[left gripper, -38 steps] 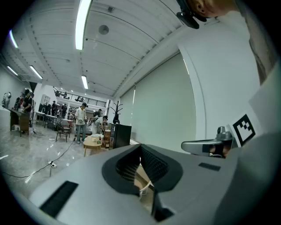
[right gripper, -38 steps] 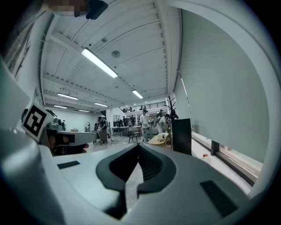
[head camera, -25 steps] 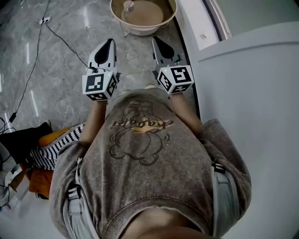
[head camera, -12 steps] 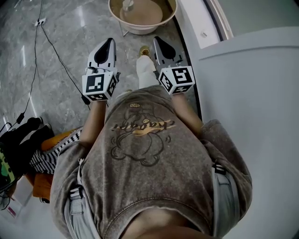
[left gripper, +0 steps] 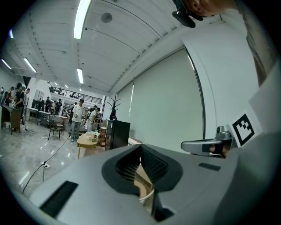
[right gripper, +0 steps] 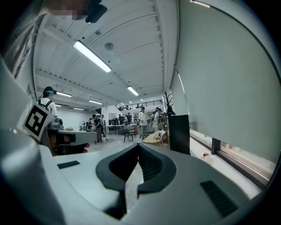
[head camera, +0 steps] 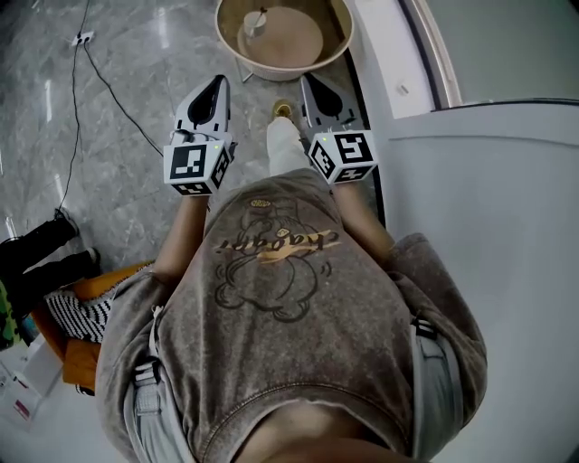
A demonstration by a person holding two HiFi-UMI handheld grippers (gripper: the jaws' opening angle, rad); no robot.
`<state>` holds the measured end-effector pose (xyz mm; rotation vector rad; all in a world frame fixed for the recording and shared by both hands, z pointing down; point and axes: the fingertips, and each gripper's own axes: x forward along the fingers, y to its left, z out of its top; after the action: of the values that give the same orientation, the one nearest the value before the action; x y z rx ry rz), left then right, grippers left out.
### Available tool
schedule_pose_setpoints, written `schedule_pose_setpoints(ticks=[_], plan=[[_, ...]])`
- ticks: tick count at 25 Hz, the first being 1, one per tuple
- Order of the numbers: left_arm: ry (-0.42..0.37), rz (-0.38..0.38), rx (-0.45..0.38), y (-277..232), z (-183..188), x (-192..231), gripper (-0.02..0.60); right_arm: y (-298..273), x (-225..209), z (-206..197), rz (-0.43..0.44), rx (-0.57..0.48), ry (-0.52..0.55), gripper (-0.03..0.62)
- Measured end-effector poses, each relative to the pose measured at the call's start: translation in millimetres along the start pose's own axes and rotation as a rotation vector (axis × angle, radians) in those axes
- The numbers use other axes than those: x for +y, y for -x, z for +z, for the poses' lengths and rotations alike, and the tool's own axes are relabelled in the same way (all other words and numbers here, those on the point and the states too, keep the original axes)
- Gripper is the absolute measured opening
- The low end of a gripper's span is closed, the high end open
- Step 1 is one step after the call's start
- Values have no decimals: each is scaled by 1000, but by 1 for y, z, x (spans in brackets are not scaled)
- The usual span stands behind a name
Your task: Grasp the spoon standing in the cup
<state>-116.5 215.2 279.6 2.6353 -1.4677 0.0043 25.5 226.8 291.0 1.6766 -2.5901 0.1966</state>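
L tongs (head camera: 215, 83) & R tongs (head camera: 308, 81) shut, empty, near edge of round tan desk (head camera: 228, 45); grey marble floor (head camera: 118, 108) open left, white wall (head camera: 470, 226) close right.

At the head view's upper middle the round tabletop (head camera: 308, 47) is cut by the top edge, and the pale object (head camera: 256, 22) on it is too small to tell as cup or spoon. The person's torso (head camera: 280, 298) hides all of the legs but one pale trouser leg (head camera: 282, 145). In the left gripper view, things on the distant low table (left gripper: 86, 140), middle left, are too small to name.
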Motion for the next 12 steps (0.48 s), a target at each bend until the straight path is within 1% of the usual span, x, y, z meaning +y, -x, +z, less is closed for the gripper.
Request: schedule_pose_setpoints(ticks=[3,7,12], plan=[[8,-5,-4,-34,5,10,17,-29,-22,4,3,0,-8,18],[6,-8,-15,-89,12,20,17,-66,-61,5,8,11,-15,18],[13,4,1,-158,14,39,17,-120,-106,8,32,49,-9,18]])
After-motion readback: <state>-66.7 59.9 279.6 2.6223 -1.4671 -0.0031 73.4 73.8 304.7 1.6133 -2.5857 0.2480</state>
